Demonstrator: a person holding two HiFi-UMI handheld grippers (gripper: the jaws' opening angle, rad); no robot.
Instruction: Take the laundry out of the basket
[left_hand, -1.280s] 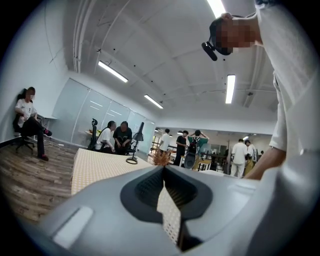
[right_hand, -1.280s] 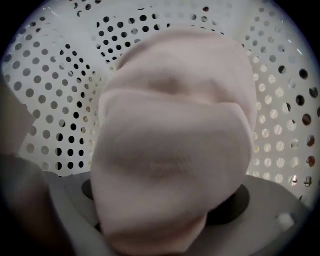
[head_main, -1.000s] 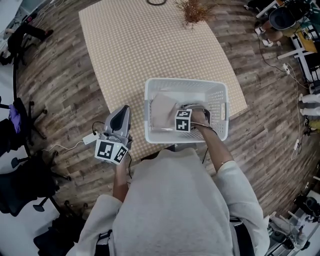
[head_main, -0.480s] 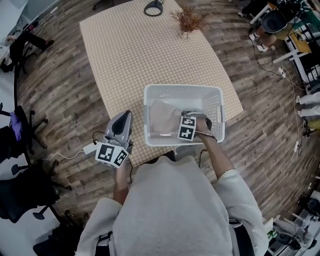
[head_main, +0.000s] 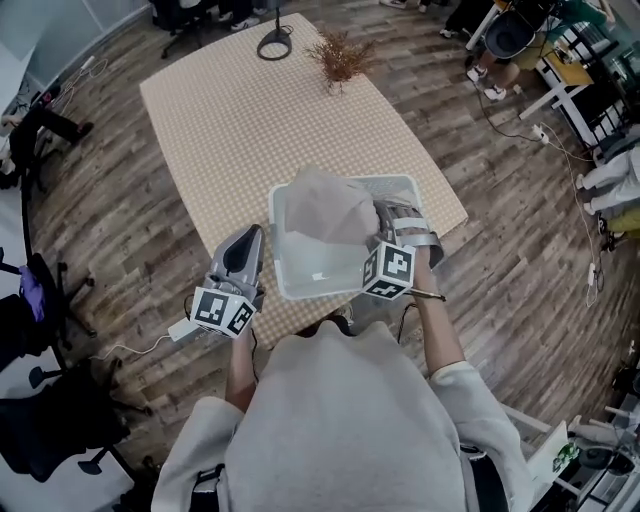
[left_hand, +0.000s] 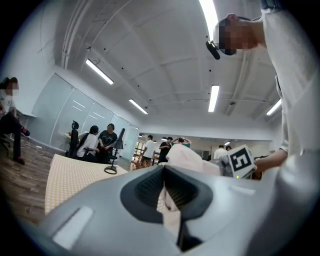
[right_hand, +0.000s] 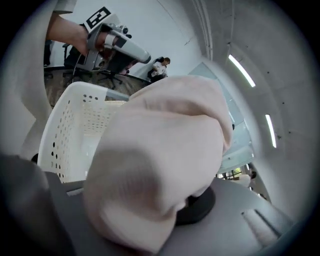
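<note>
A white plastic laundry basket (head_main: 278, 240) (right_hand: 70, 125) stands at the near edge of the checked table (head_main: 240, 120). A pale pink cloth (head_main: 330, 205) (right_hand: 165, 150) hangs bunched above the basket's rim. My right gripper (head_main: 380, 218) is shut on this cloth, its jaws having just been closing with the fabric between them; the cloth hides the fingertips in the right gripper view. Left of the basket, my left gripper (head_main: 250, 238) (left_hand: 164, 186) is held level, shut, with nothing in it. The basket's floor (head_main: 320, 262) below the cloth looks bare.
A dried plant (head_main: 338, 55) and a black round stand (head_main: 273, 45) sit at the table's far end. Office chairs (head_main: 40, 300) and a white power strip (head_main: 183, 328) with cable lie on the wooden floor at left. Several people stand far off in the left gripper view.
My right gripper has risen out of the basket with the pink cloth, which now hangs above the rim. The left gripper has lifted slightly. The head camera has tilted further forward.
</note>
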